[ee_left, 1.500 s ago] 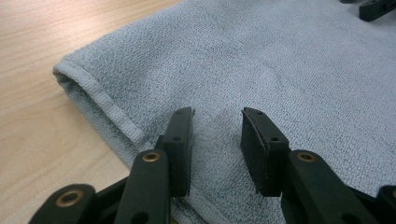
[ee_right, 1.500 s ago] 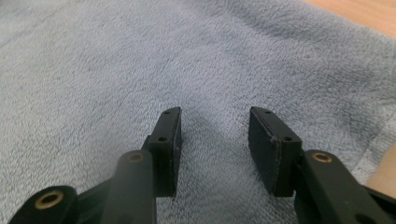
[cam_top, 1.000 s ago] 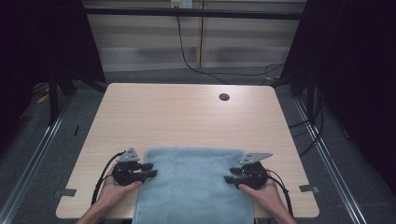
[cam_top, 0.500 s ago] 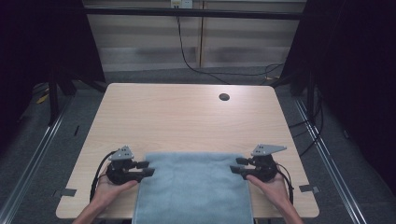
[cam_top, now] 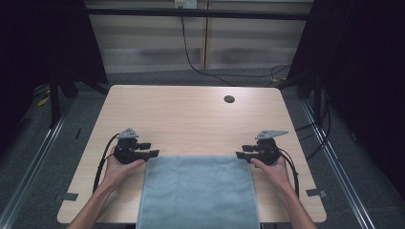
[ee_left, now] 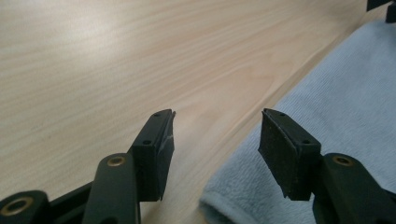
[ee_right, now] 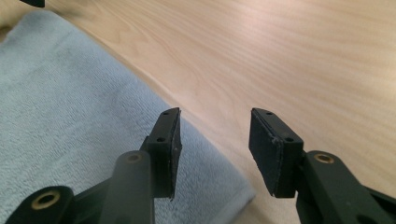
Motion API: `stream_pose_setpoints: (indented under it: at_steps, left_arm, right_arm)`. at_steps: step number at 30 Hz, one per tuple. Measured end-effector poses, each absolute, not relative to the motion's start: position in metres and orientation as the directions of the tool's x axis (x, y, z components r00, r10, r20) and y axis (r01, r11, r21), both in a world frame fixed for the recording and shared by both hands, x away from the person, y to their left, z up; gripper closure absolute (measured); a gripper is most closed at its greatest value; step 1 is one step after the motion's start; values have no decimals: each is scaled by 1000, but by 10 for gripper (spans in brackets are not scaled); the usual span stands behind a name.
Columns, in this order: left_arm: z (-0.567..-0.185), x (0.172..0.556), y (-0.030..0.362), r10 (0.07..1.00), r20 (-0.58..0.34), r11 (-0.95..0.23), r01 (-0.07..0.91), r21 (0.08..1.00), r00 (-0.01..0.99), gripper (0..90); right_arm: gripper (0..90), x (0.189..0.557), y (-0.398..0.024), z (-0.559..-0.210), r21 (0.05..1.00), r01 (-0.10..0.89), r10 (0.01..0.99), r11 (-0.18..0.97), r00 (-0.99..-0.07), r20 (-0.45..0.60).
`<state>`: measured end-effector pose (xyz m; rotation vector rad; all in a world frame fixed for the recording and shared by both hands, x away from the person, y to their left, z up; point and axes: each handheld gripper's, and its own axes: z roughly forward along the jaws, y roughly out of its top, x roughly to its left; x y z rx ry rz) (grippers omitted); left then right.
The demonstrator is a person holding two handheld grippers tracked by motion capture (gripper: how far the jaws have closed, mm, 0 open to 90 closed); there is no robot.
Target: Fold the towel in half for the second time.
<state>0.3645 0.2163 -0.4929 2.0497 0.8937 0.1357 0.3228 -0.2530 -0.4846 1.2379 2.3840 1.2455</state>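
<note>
Both tongs have drawn apart, flanking the towel [cam_top: 198, 191], jaws open.

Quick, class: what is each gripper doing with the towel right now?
Left gripper: open, jaws just opened, holding nothing, beside the towel.
Right gripper: open, holding nothing, at the towel's other corner.

A light wooden tabletop [cam_top: 191, 119] occupies the centre of the frame. A grey-blue towel [cam_top: 198, 191] lies flat at lower centre, reaching the near edge. The left gripper [cam_top: 154, 153], held in a hand [cam_top: 117, 169], sits just beside the towel's upper left corner; its jaws have just been opening, with nothing between them. The right gripper [cam_top: 240, 155] sits just beside the upper right corner, jaws apart and empty. A dark round hole [cam_top: 229, 99] marks the tabletop at upper right.
</note>
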Motion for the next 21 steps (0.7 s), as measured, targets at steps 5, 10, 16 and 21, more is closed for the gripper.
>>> stream_pose_setpoints:
  at_steps: [5, 10, 16, 21]
  left_arm:
    - [-500, 362, 211, 632, -205, -401, 541, 739, 748, 402]
    - [-505, 356, 210, 618, -199, -423, 534, 732, 761, 399]
    - [-506, 351, 211, 572, -222, -440, 524, 729, 790, 632]
    - [-505, 346, 211, 548, -228, -448, 512, 733, 805, 814]
  right_arm:
    - [515, 323, -255, -494, 723, 612, 747, 322, -633, 203]
    - [513, 324, -254, -502, 704, 618, 751, 349, -634, 184]
    - [642, 319, -247, -503, 701, 618, 755, 356, -633, 174]
    - [817, 313, -244, -503, 698, 622, 738, 355, -645, 199]
